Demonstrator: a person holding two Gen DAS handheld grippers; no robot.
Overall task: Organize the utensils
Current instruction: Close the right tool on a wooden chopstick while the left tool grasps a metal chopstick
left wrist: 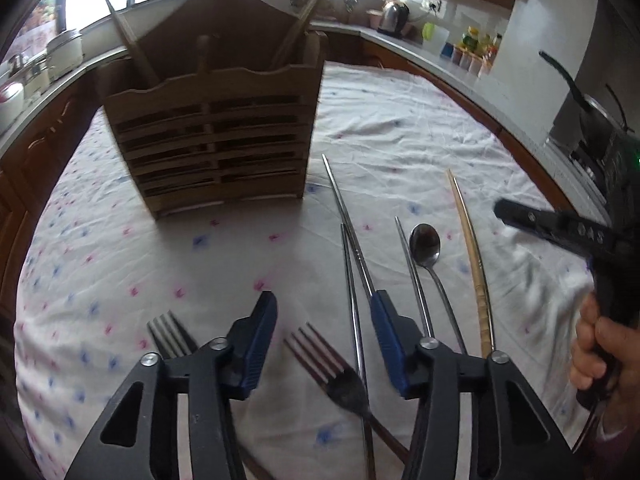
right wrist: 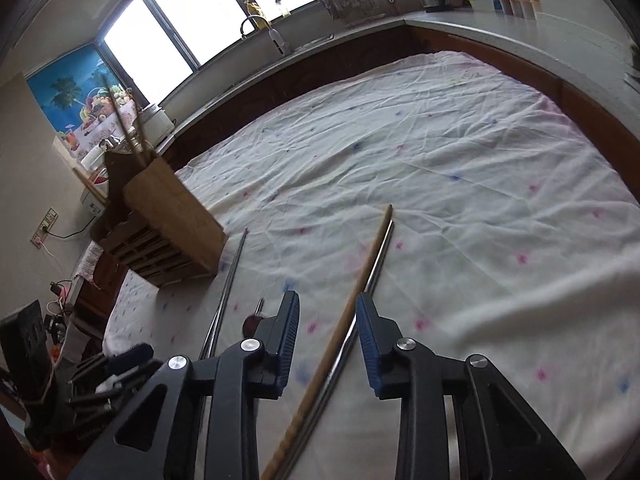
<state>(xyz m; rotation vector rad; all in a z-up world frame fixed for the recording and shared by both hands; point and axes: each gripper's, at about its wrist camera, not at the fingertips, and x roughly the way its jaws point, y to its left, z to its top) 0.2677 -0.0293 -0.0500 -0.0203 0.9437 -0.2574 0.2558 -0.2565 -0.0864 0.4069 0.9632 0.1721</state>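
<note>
With the right gripper (right wrist: 327,312) unclenched astride the wooden chopstick (right wrist: 362,276) and its steel neighbour, closing may pinch both. Left gripper (left wrist: 324,312), unclenched, straddles a fork (left wrist: 320,354). Wooden holder (left wrist: 212,136) stands at eleven o'clock.

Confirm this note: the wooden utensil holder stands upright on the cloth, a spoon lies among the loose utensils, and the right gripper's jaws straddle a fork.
Not quite. The right gripper straddles a wooden chopstick lying beside a metal one, not a fork; the right wrist view shows it, pads not touching. The wooden utensil holder does stand upright on the cloth, and the spoon lies among the loose utensils.
</note>
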